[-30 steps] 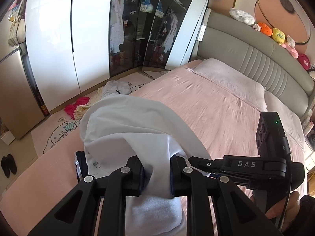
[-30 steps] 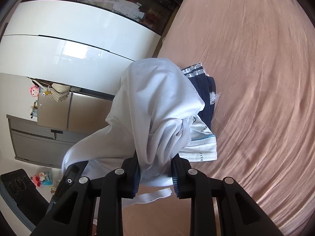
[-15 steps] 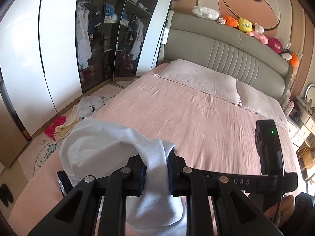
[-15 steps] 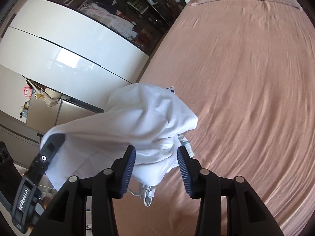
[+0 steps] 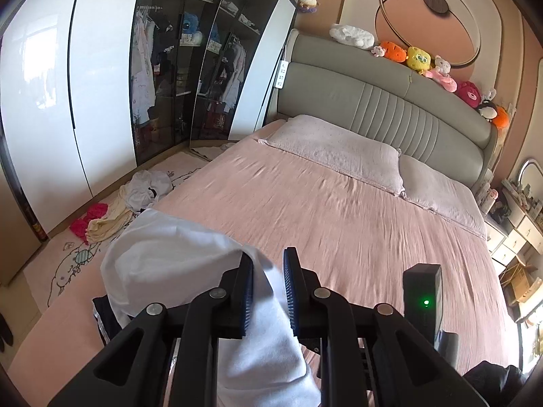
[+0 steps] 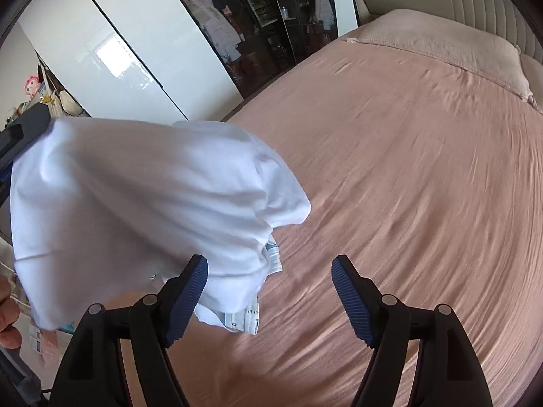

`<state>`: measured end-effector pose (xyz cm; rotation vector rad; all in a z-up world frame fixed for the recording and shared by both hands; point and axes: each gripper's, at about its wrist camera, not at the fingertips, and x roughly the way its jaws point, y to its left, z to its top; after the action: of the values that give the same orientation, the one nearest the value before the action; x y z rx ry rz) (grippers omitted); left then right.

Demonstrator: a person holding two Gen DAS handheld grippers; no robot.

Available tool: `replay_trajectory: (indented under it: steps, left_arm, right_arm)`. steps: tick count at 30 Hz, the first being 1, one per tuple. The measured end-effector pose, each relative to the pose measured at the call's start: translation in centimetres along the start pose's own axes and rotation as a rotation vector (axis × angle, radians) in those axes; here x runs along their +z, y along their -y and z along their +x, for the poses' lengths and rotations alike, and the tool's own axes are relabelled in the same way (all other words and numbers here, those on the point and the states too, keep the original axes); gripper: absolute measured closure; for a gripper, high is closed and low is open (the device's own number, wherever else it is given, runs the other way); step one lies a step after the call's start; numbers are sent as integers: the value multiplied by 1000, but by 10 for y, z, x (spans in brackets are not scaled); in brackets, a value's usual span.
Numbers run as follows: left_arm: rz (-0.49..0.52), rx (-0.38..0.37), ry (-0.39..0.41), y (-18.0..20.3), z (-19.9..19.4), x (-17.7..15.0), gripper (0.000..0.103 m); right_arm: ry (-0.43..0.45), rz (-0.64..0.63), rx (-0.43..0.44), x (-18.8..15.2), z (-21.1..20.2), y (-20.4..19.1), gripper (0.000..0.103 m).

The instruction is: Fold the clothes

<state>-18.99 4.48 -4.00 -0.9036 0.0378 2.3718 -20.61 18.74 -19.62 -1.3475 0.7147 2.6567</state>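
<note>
A white garment [image 5: 176, 264] hangs off the near left corner of the pink bed [image 5: 339, 224]. My left gripper [image 5: 268, 285] is shut on a fold of it, and the cloth runs down between the pads. In the right wrist view the white garment [image 6: 146, 196] drapes from the left gripper's body [image 6: 23, 129] at the upper left. My right gripper [image 6: 269, 264] is open and its jaws are still opening. The cloth's lower edge hangs just by the left fingertip [image 6: 195, 278], not pinched. A dark garment [image 5: 101, 318] lies under the white one.
Two pillows [image 5: 339, 149] and a grey headboard [image 5: 390, 108] with plush toys [image 5: 417, 57] stand at the far end. Loose clothes [image 5: 135, 193] lie on the floor rug beside the wardrobes [image 5: 85, 84]. The right gripper's black body [image 5: 422, 302] sits low right, and drawers [image 5: 516, 237] stand at the far right.
My right gripper has let go of the white garment and its jaws have spread wide. Both grippers have risen, and the left one still holds the cloth.
</note>
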Motion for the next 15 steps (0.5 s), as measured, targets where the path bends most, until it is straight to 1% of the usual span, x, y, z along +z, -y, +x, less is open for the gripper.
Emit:
replay_trajectory:
  steps: [2,4,7,9,12,15]
  left_arm:
    - [12,12,-9,-1,2,2,88]
    - [20,29,-31,-3,6,2,88]
    - [-6,10,-67,-10,11,1,88]
    - [-37,-12,-87,-14,14,2,88]
    - [-83,-34,-95,-19,15,3,87]
    - [-123,-19,-77,-23,12,1,86]
  right_arm:
    - [-11,1,23,5,11,-6,28]
    - [-64,17,46,11,25,-9,28]
    - [-95,67,96,13,35,-4,28]
    - [-102,67,87,12,37,-3,28]
    - [-123,71,80,9,39,2,28]
    - [-136,88,67,8,43,9,28]
